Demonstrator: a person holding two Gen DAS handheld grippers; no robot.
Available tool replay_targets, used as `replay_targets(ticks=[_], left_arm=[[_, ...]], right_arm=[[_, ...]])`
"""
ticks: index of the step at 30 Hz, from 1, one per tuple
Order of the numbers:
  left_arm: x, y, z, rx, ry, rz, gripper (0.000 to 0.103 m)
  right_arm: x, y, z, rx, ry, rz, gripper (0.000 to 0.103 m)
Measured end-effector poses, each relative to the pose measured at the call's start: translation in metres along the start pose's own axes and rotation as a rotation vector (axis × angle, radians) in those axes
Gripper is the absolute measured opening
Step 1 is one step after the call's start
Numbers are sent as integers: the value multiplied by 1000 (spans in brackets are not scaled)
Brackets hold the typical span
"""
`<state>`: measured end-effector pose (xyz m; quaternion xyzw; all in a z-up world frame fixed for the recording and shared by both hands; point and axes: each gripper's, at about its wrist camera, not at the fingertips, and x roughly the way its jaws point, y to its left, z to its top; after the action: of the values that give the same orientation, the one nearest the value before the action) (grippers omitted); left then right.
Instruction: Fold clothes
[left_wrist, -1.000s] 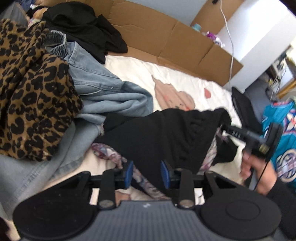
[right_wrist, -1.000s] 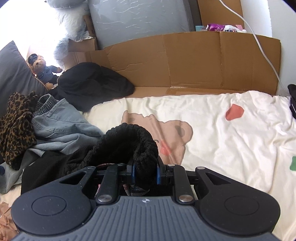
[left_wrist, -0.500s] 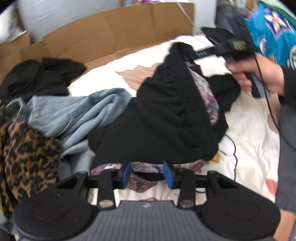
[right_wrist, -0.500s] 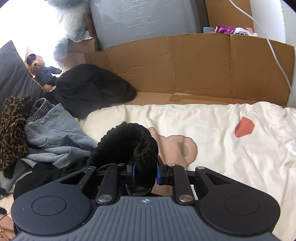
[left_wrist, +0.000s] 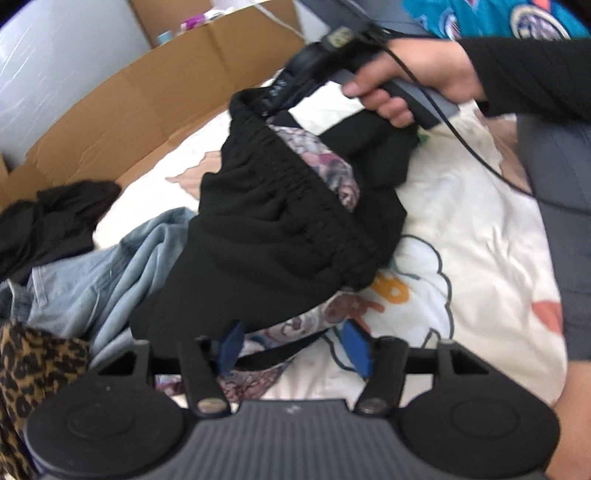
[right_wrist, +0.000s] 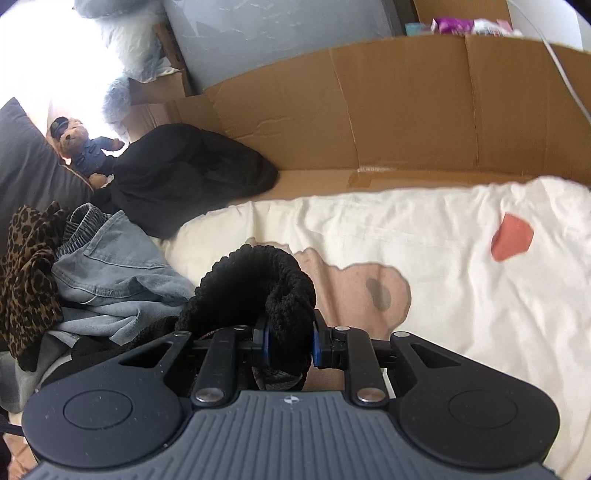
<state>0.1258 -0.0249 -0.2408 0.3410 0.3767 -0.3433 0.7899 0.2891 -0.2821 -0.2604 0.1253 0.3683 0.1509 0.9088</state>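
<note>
i want my left gripper (left_wrist: 291, 347) low over the black garment (left_wrist: 280, 229) hem on the bed sheet (left_wrist: 461, 236) before pinching (floral lining peeks out). its jaws are opening, nothing pressed between them. my right gripper (right_wrist: 290, 341) clamps the bunched waistband, lifting it.

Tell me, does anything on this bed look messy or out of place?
Yes. Unfolded clothes lie heaped at one side: blue jeans, a leopard-print garment and a crumpled black garment. The right gripper holds another black garment, bunched.
</note>
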Motion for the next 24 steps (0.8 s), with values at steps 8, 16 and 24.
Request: replay_targets(ticks=[8, 16, 24], left_arm=[[24, -8, 8, 134, 34, 29, 67], [42, -23, 9, 281, 53, 55, 69], [49, -8, 12, 226, 46, 45, 46]], right_arm=[[0, -8, 0, 47, 15, 37, 22], [2, -10, 0, 51, 30, 44, 23], [13, -29, -4, 148, 59, 92, 33]])
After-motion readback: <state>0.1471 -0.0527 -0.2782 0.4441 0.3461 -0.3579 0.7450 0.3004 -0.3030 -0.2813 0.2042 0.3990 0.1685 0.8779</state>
